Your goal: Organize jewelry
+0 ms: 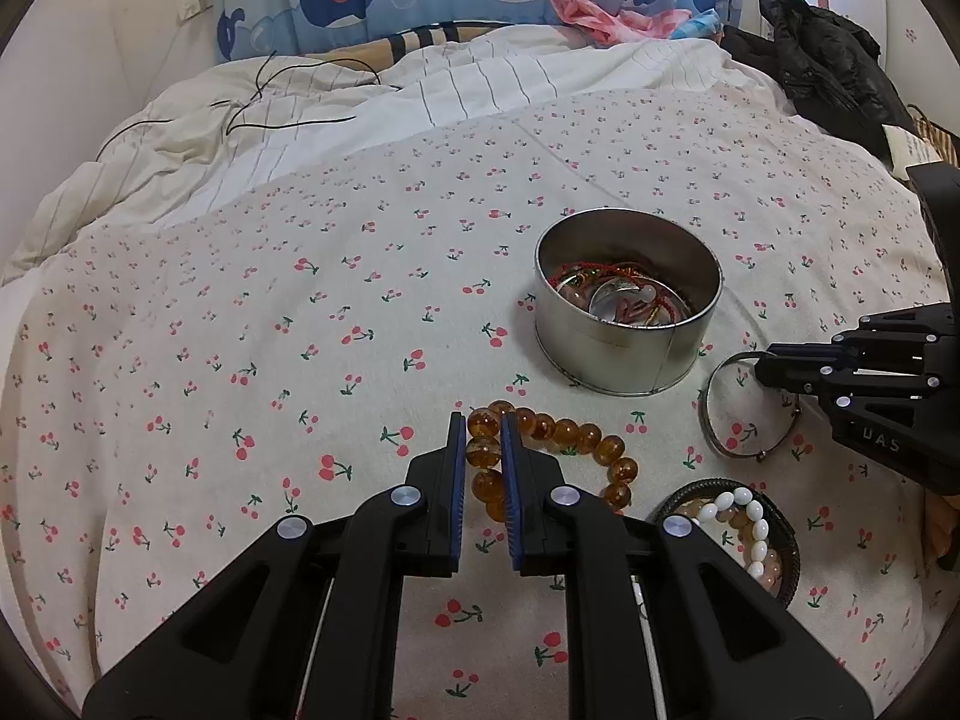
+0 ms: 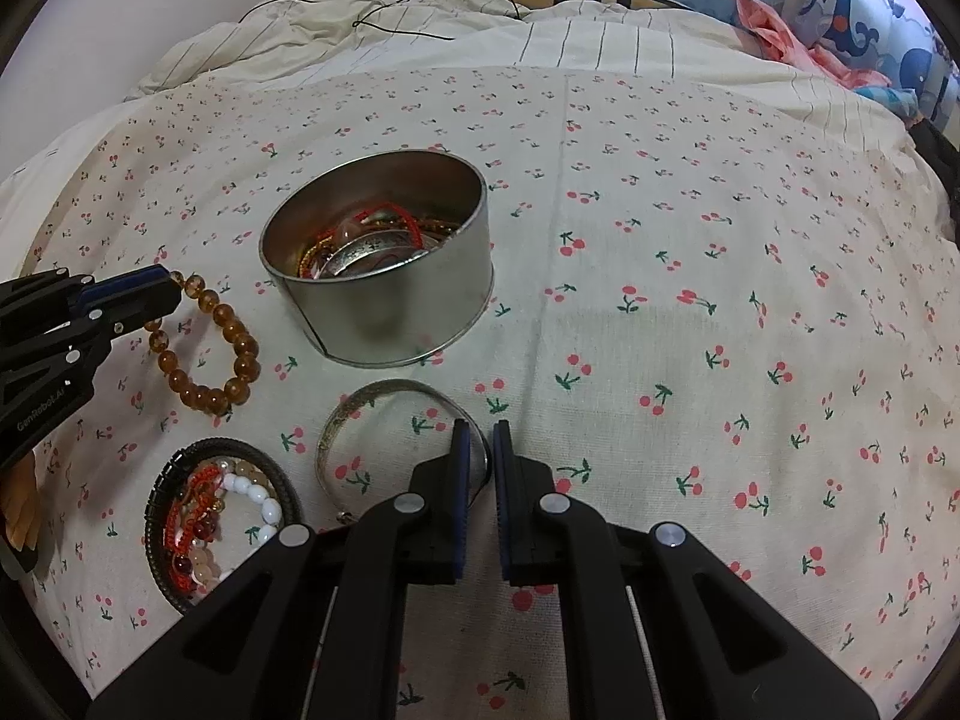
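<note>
Pinching an amber bead bracelet (image 1: pixel 555 450) on the bed (image 1: pixel 240 330), the left gripper (image 1: pixel 483 432) has its fingers closed on the beads. The right gripper (image 2: pixel 478 438) clamps its fingers on the rim of a silver bangle (image 2: pixel 360 408) lying just in front of the round metal tin (image 2: pixel 384 276). Near both, a dark beaded ring (image 2: pixel 180 468) encircles white, red and pale bracelets.

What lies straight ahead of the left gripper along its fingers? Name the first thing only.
The left gripper is already shut on the amber bead bracelet, so nothing lies between. Pushed further along its downward line, it would likely meet the cherry-print bedsheet just beyond the beads; the depth is unclear.
</note>
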A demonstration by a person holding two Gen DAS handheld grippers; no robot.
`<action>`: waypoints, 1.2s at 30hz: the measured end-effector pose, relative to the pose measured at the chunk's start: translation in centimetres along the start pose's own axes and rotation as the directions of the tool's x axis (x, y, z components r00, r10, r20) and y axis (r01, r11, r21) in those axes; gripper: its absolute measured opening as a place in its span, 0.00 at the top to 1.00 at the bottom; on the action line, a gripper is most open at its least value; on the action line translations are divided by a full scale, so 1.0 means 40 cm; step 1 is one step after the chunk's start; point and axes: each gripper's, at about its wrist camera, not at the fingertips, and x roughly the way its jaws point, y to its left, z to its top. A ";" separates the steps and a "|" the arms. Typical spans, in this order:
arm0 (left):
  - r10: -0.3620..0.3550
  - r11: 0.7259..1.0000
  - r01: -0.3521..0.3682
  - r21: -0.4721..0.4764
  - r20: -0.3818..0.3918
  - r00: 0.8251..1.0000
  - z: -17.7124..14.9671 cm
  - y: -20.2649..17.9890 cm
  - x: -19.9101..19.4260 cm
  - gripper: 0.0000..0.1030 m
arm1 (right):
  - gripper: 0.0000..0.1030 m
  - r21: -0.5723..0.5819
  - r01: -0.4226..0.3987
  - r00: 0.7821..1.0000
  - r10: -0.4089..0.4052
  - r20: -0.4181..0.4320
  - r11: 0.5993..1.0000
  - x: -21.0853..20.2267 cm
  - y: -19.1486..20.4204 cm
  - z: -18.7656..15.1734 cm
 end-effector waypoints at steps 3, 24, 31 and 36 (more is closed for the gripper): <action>0.001 1.000 -0.001 0.002 0.002 1.000 0.001 -0.002 -0.001 0.90 | 0.92 0.000 0.000 1.000 0.000 -0.004 1.000 0.002 0.000 -0.001; -0.029 1.000 0.029 -0.005 0.018 0.999 0.010 0.000 -0.022 0.90 | 0.94 0.076 -0.138 0.990 0.136 0.020 0.988 -0.029 -0.036 0.008; -0.067 0.997 0.069 -0.041 0.046 0.997 0.048 0.036 -0.087 0.90 | 0.94 0.123 -0.199 0.978 0.190 0.083 0.972 -0.088 -0.060 0.034; -0.074 0.995 0.080 -0.062 0.099 0.992 0.104 0.050 -0.154 0.90 | 0.94 0.136 -0.199 0.974 0.181 0.138 0.970 -0.133 -0.074 0.066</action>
